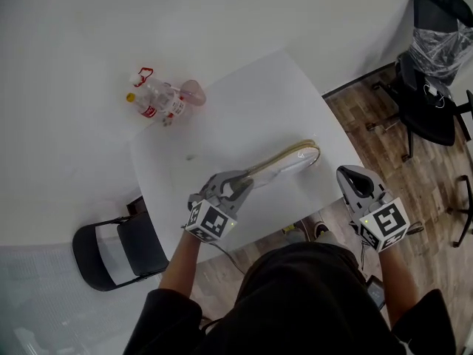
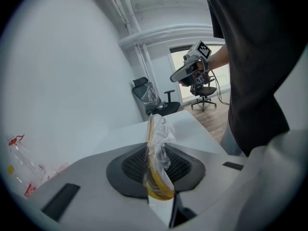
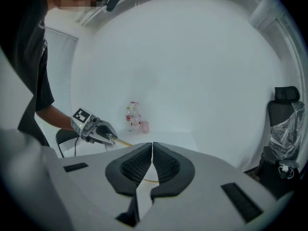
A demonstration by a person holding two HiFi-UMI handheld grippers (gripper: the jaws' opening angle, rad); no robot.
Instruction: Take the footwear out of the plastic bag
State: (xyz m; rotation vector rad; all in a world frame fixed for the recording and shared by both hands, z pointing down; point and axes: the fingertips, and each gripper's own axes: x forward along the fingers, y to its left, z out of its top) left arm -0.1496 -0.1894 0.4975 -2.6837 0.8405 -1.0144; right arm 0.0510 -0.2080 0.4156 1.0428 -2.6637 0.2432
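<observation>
Left gripper (image 1: pixel 240 186), at the table's (image 1: pixel 251 102) near edge: its own view shows the jaws nearly together, pinching crumpled clear plastic bag (image 2: pixel 160 139) with the yellow edge of the footwear (image 2: pixel 158 186) inside it. The head view shows only the claw tip meeting the bag.

Right gripper (image 1: pixel 353 176), just off the table's near-right corner, over wood floor: its own view shows the pads (image 3: pixel 163 163) closed on each other with nothing between them.

Head view: bagged footwear (image 1: pixel 290 160) stretches from the left claw toward the table's right edge. Lifted or resting: cannot tell.

Black chair (image 1: pixel 118 250) stands at the table's near-left corner.

Beyond the table's far-left corner: clear bottles (image 1: pixel 157 98) and a pink cup (image 1: pixel 194 91).

Well right of the table: an office chair (image 1: pixel 432 87), its back wrapped in plastic.
</observation>
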